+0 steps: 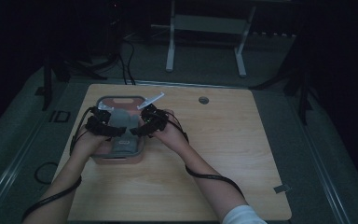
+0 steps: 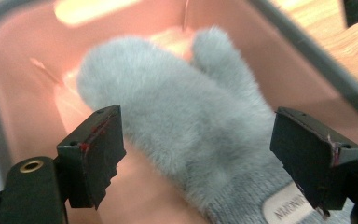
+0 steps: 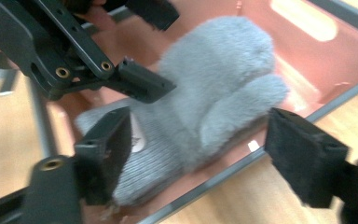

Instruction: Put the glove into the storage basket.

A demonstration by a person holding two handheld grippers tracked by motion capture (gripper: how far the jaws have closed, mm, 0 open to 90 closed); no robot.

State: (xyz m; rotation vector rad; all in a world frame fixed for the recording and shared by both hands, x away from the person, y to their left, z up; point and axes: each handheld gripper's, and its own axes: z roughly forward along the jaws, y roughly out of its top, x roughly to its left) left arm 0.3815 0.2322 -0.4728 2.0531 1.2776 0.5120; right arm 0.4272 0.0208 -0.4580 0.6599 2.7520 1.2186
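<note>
A dim room, a wooden tabletop (image 1: 223, 154). On it a pink bin (image 1: 121, 101) holds a grey mitten (image 2: 182, 126), its length running cuff near, fingertips away. The left gripper (image 2: 196, 154) and right gripper (image 3: 214, 154) both hover spread over it, probably ready to lift.

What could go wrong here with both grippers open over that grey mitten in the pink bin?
The left gripper and right gripper crowd the same mitten, so their jaws might collide as they close. The mitten's fluffy pile could let a jaw pinch only fur and slip. The right gripper straddles the bin's grey rim, so it may catch the bin instead of the mitten.
</note>
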